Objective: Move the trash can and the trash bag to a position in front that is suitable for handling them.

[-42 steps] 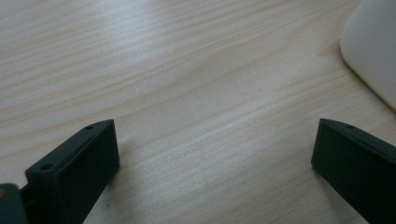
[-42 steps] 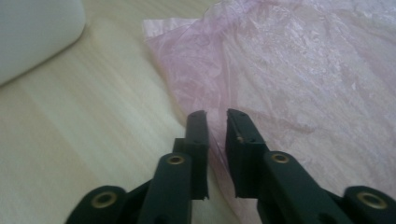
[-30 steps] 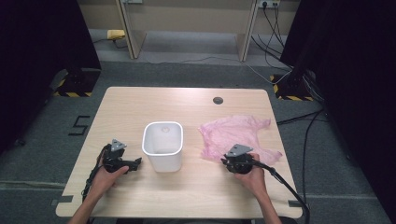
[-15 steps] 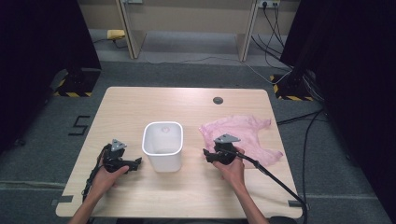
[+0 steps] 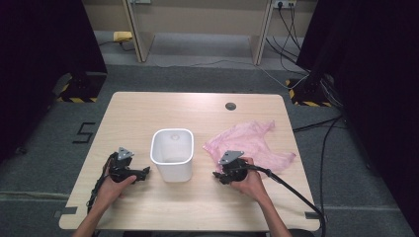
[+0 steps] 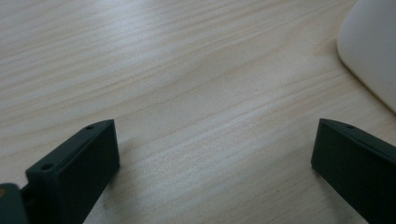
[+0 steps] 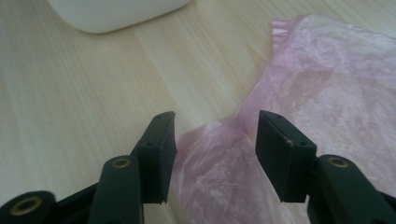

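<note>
The right gripper (image 7: 212,140), jaws just closing but apart, is straddling the pink plastic bag's (image 7: 327,93) near edge.

Even overhead light on the table (image 5: 197,113), dark curtains at both sides; close gripper views slightly soft, faint sheen.

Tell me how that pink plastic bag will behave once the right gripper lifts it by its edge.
The pink bag looks thin, see-through and crinkled, so it will probably hang limp. It lies flat on the table, so it is likely very light. The film looks glossy and may slip from the right gripper, whose jaws straddle its edge.
</note>
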The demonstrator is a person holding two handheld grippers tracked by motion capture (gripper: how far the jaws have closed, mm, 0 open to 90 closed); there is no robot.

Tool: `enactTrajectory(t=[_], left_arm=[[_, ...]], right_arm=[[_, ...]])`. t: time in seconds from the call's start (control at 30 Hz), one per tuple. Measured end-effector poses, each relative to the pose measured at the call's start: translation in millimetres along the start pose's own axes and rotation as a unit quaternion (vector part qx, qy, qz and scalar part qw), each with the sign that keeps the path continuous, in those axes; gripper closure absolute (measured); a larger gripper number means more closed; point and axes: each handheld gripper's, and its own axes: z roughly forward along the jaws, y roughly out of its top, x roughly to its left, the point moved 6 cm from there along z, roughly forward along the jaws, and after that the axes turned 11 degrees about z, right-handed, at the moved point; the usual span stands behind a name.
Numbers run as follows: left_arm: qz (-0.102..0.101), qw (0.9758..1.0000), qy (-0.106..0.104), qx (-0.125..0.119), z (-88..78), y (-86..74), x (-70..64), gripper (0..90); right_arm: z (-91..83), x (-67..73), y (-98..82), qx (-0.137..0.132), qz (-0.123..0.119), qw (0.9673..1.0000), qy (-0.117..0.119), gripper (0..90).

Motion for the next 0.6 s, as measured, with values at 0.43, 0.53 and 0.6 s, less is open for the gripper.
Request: enactTrajectory(t=[0.43, 0.53, 0.6], left_arm=[[0.001, 1.0, 0.0, 0.0, -0.1, -0.1, -0.2, 0.1], [0.001, 1.0, 0.0, 0.0, -0.1, -0.1, -0.1, 0.0], [0.001, 1.0, 0.0, 0.0, -0.1, -0.1, -0.1, 0.0]], right_arm=[[-91.9, -67.5, -42.0, -0.113, 0.296, 0.9355, -0.158, 31.9], [-109.7, -85.9, -79.2, -0.101, 0.341, 0.9078, -0.222, 30.1], [-111.0, -89.7, -87.4, -0.1, 0.363, 0.8998, -0.22, 30.1]])
